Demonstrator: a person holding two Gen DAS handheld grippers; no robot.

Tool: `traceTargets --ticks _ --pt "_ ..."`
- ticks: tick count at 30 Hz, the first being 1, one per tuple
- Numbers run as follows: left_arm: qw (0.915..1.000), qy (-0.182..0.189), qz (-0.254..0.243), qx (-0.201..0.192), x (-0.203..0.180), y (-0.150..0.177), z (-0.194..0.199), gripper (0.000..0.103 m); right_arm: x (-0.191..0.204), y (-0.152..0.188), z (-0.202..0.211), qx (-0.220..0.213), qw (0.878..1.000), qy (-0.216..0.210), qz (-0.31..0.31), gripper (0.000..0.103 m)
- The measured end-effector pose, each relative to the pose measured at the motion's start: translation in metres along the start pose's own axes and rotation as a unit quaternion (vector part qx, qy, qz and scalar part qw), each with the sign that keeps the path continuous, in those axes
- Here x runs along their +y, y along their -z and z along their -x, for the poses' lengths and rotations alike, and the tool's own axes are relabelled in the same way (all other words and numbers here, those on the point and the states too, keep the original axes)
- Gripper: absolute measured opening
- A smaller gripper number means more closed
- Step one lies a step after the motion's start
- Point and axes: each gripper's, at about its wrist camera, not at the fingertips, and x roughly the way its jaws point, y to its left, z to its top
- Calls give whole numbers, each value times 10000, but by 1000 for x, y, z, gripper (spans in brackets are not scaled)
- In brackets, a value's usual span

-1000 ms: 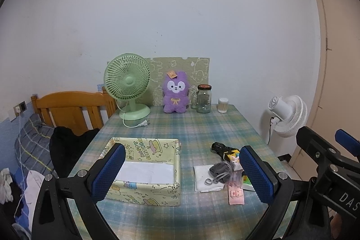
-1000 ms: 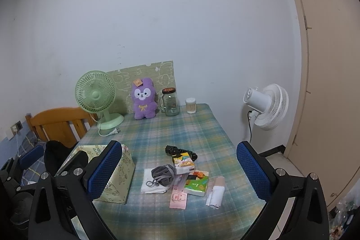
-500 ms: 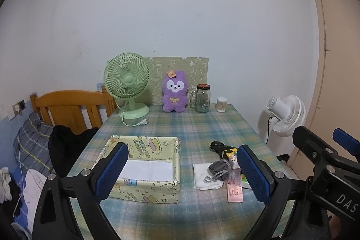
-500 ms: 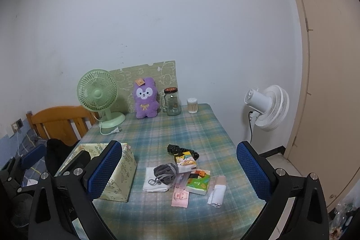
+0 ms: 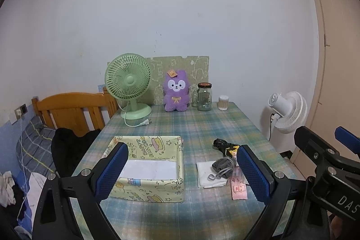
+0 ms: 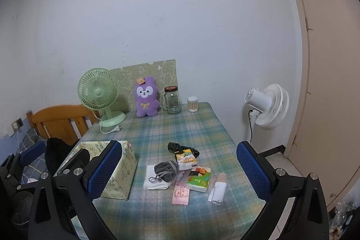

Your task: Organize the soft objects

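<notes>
In the left wrist view, our left gripper (image 5: pixel 181 170) hung wide open and empty over the yellow cartoon-print fabric box (image 5: pixel 147 169) near the plaid table's (image 5: pixel 202 127) front-left edge. In the right wrist view, our right gripper (image 6: pixel 180 170) gaped equally empty above the grey drawstring pouch (image 6: pixel 166 170) on the folded white cloth (image 6: pixel 155 179) by the front-right edge; we judged a careless pinch could snag the cloth or nudge the tissue packs (image 6: pixel 199 179) off.

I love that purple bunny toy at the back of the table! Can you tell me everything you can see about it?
The purple plush toy looks soft and fluffy. It has two rounded ears, a white face patch with dark eyes, and a small yellow bow on its chest. A little orange tag sits near one ear. It stands upright at the far edge of the table, facing the cameras, with a patterned board behind it. The green fan is on one side and the glass jar on the other. Nothing holds it.
</notes>
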Motion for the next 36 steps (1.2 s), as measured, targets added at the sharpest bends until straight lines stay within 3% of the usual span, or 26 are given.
traceTargets --ticks 36 --pt "10000 -13 64 -22 -5 0 -13 97 -4 -2 -13 -85 9999 -92 57 103"
